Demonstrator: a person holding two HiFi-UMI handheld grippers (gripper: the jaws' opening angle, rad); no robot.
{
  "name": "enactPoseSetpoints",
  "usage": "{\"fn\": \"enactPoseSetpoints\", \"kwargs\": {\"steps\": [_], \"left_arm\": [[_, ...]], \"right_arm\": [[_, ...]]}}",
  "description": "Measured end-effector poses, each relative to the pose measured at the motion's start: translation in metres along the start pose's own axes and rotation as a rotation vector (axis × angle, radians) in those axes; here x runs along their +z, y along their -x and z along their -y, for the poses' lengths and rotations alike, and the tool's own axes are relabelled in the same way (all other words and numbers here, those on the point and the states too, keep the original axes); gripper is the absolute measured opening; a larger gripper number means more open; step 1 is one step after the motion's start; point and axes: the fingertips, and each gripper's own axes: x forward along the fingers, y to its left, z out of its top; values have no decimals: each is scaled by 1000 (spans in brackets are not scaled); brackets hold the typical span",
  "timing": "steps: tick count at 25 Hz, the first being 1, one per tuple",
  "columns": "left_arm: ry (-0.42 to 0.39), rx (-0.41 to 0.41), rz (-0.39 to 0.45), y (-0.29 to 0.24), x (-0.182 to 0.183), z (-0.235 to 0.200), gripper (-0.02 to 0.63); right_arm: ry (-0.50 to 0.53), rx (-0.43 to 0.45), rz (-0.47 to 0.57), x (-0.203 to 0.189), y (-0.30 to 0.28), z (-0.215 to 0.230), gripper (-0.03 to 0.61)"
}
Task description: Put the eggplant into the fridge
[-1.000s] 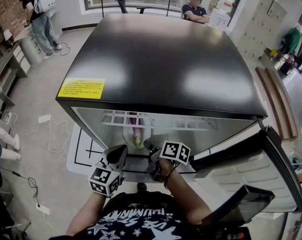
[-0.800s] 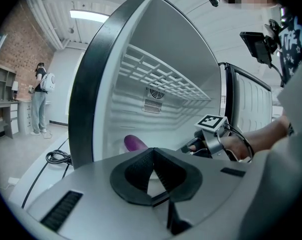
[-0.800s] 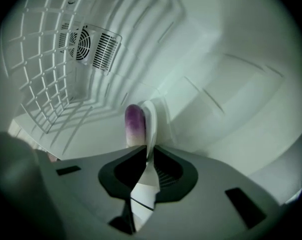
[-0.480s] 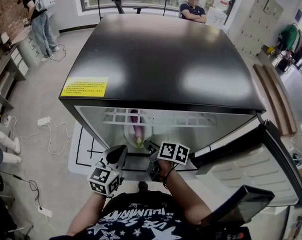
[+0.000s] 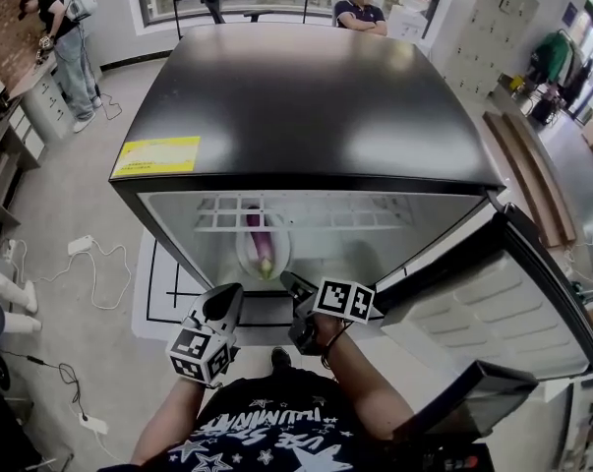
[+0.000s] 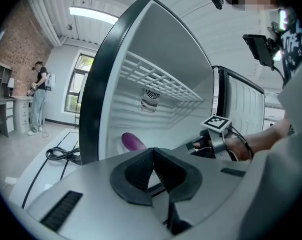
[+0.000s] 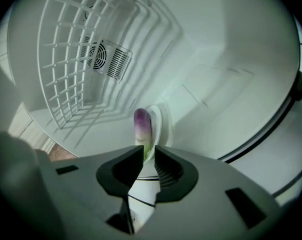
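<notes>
Purple eggplant [image 5: 261, 247] lies lengthwise inside fridge [image 5: 306, 106], stem end toward the opening. Right gripper [image 7: 148, 152], slightly parted and empty, is nearer; left gripper [image 6: 152, 155] is pressed together.

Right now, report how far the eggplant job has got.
Done: the eggplant lies on a white plate inside the fridge. In hand: nothing; the right gripper, jaws slightly apart, and the shut left gripper are both empty. Left: likely closing the open fridge door.
</notes>
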Motion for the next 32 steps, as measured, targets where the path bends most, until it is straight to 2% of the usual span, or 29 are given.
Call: {"fn": "enactPoseSetpoints", "kwargs": {"steps": [7, 13, 19, 25, 32], "left_arm": [[-1, -11, 2, 21, -5, 6, 8], [4, -8, 12, 51, -13, 10, 8], [-39, -25, 2, 87, -29, 26, 8], [-11, -56, -14, 125, -49, 45, 8], [18, -116, -35, 151, -72, 70, 8]], "right_arm": [[9, 78, 34, -18, 14, -21, 66], [5, 62, 48, -46, 35, -24, 66], [-43, 48, 82, -83, 60, -22, 66], [-34, 15, 77, -131, 90, -27, 64], [-57, -22, 131, -166, 131, -24, 64]]}}
